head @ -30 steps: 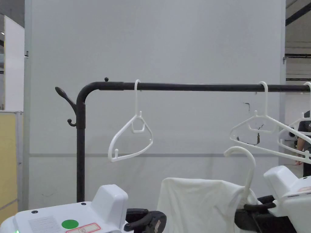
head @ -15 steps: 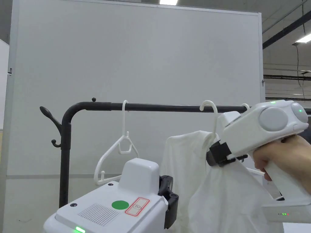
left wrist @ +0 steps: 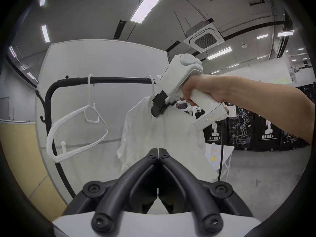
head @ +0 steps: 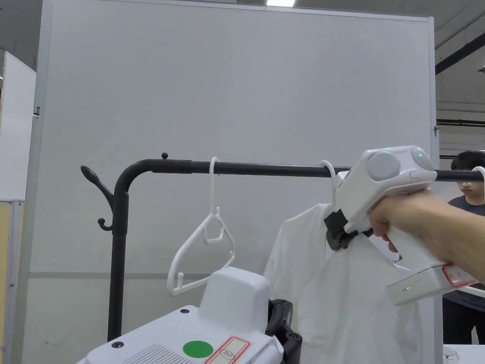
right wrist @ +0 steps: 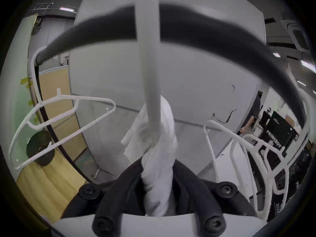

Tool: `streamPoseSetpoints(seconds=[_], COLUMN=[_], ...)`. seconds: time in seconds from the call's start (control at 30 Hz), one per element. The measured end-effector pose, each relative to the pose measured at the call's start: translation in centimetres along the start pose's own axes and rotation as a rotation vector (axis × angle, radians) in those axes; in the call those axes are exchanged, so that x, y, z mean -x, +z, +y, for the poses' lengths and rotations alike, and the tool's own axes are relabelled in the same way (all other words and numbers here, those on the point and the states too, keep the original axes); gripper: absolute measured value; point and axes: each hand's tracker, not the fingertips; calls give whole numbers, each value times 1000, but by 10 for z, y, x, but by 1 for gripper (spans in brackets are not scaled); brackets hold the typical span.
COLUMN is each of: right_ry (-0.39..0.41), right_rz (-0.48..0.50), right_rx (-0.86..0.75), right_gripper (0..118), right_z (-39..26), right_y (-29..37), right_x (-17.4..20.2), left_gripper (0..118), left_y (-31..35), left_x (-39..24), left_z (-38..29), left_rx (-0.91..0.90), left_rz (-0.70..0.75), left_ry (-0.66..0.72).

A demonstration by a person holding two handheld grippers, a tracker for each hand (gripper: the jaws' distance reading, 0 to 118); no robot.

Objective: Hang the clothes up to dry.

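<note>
A white shirt [head: 341,294] hangs on a white hanger whose hook [head: 330,170] lies over the black rack rail [head: 265,168]. My right gripper [head: 337,234] is shut on the bunched collar and hanger neck just under the rail. In the right gripper view the jaws of the right gripper [right wrist: 158,162] press on the shirt [right wrist: 159,186], and the hook [right wrist: 150,69] runs up across the rail [right wrist: 205,33]. My left gripper [head: 284,332] sits low in front of the shirt. In its own view the left gripper [left wrist: 158,154] is shut, and I see nothing held.
An empty white hanger [head: 212,189] hangs on the rail to the left, near the rack's post [head: 118,260]. More white hangers [right wrist: 248,146] hang to the right of the shirt. A grey partition [head: 237,95] stands behind. A person [head: 466,189] stands at the far right.
My right gripper has lifted the shirt and its hanger from below the rail up to it, and the hook now sits over the rail. The left gripper rose a little.
</note>
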Motion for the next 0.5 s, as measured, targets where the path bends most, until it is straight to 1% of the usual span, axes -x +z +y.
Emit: streamPoseSetpoints(seconds=[0.03, 0.1, 0.13, 0.17, 0.2, 0.23, 0.27, 0.3, 0.33, 0.37, 0.4, 0.43, 0.47, 0.5], right_ry=[7, -16, -7, 20, 13, -6, -17, -35, -35, -65, -104, -110, -99, -92], right_rz=[0, 13, 3, -20, -15, -17, 0, 26, 72, 93, 78, 97, 115, 105], right_rx=[-11, -32, -41, -68, -99, -124, -145, -173, -216, -272, -330, -388, -444, -512], right_gripper=[6, 8, 20, 45, 78, 106, 111, 111, 118, 117, 116, 116, 117, 117], right_z=[-3, -7, -9, -12, -16, -22, -28, -38, -47, -57, -71, -86, -99, -115], right_y=[0, 4, 5, 8, 13, 20, 27, 37, 49, 63, 83, 103, 120, 140], right_x=[0, 1, 3, 5, 6, 5, 3, 2, -6, -8, -10, -10, -9, -6], left_gripper=[1, 1, 1, 1, 1, 1, 1, 1, 1, 1, 1, 1, 1, 1], left_y=[1, -1, -1, 0, 1, 3, 4, 8, 9, 10, 11, 12, 13, 13], left_x=[1, 3, 3, 4, 4, 6, 7, 10, 12, 14, 15, 15, 15, 15], left_z=[-1, -3, -5, -6, -7, -9, -9, -10, -10, -10, -9, -9, -8, -7], left_rx=[5, 14, 18, 21, 25, 26, 25, 21, 20, 21, 17, 10, 6, 0], left_rz=[-3, -5, -3, -2, 4, 12, 18, 30, 42, 49, 60, 71, 79, 89], left_ry=[8, 23, 27, 31, 36, 39, 41, 46, 54, 56, 57, 55, 51, 48])
